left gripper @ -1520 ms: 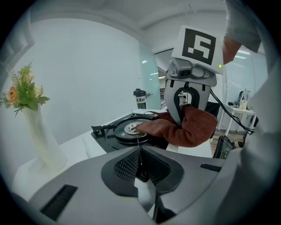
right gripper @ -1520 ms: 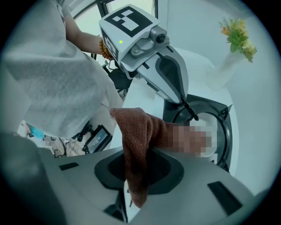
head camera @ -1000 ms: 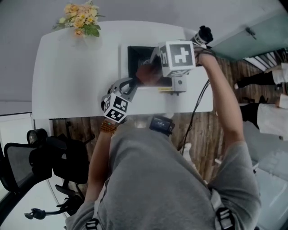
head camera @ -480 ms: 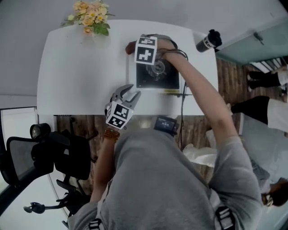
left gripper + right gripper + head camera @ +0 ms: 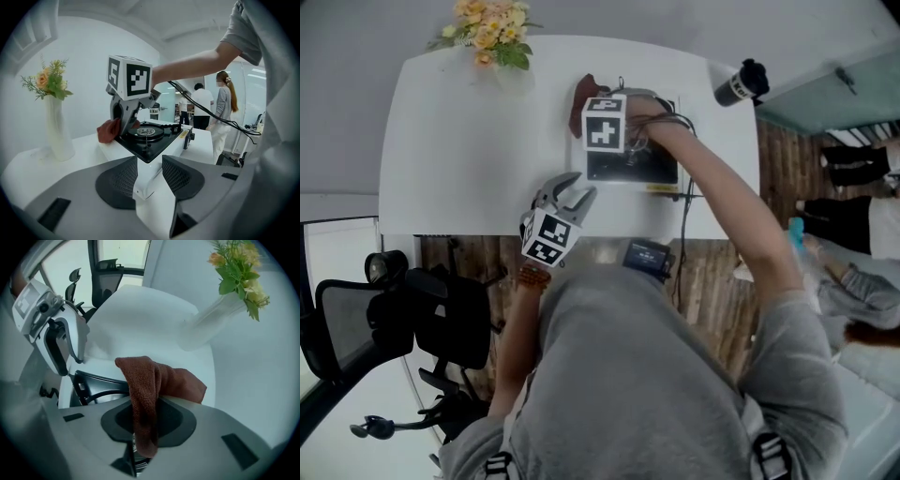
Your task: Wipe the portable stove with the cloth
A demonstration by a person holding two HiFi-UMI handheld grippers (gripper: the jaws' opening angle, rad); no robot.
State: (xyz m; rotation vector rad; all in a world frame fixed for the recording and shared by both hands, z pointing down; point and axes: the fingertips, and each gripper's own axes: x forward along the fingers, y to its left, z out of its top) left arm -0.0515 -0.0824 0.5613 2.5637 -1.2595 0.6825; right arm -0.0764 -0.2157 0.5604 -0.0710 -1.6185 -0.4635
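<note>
The white table point(image 5: 450, 159) is smooth and the stove point(image 5: 628, 169) on it looks light. The main risk is therefore that a firm push from the wiping hand slides the whole stove toward the vase of flowers point(image 5: 492, 52) at the far edge, since nothing is clamping it just now. Next, the cloth point(image 5: 154, 380) hangs in a long loose fold over the stove's far left corner rather than lying flat on the black top. A dangling end could catch on the burner ring point(image 5: 146, 132) and drag out of the grip. The right gripper point(image 5: 123, 132) points steeply down at that corner with its jaws closed tight on the cloth, which is bunched between the pads and spills out in front. The left gripper point(image 5: 570, 195) sits low at the near edge of the table; its jaws have just been opening and stand wide, with the stove's near white corner in the gap between them and the pads clear of it
</note>
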